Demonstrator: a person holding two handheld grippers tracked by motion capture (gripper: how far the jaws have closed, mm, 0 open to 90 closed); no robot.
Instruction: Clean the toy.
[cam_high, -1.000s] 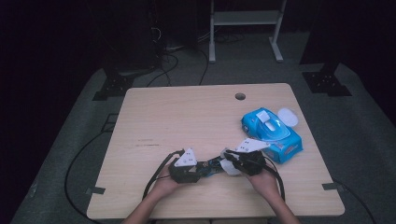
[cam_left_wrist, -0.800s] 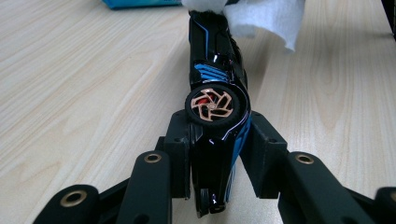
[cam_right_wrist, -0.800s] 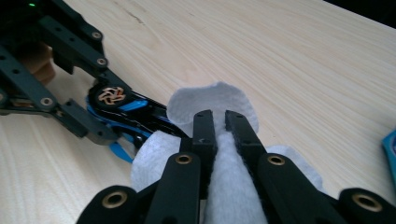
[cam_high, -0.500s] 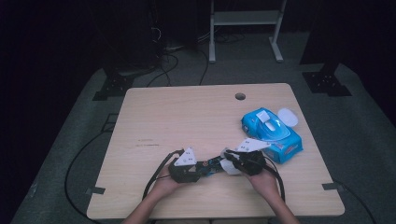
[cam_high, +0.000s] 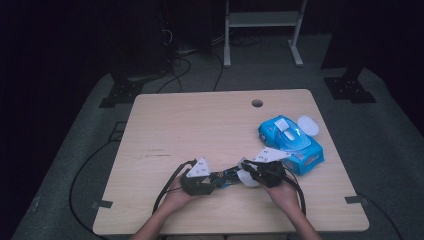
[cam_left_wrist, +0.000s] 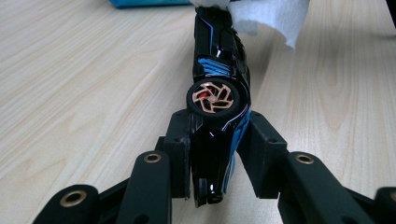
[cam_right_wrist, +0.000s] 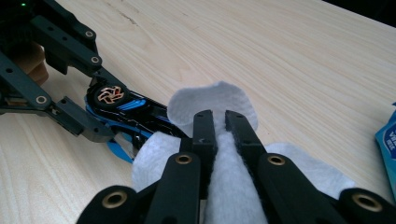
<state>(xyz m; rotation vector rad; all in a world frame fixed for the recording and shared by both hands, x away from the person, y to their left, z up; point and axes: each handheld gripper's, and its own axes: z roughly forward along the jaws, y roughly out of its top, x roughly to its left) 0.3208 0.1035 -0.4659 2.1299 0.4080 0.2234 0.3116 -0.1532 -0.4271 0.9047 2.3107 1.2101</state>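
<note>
A black and blue toy car with a copper-coloured wheel lies on its side just above the table, and my left gripper is shut on its rear end. My right gripper is shut on a white wipe, which is pressed against the car's far end. In the high view the left gripper and the right gripper meet near the table's front edge, with the car between them and the wipe at the right.
A blue pack of wipes with its white lid flipped open lies on the light wooden table at the right, just behind the right hand. A cable hole sits near the far edge. Black cables trail off the front left.
</note>
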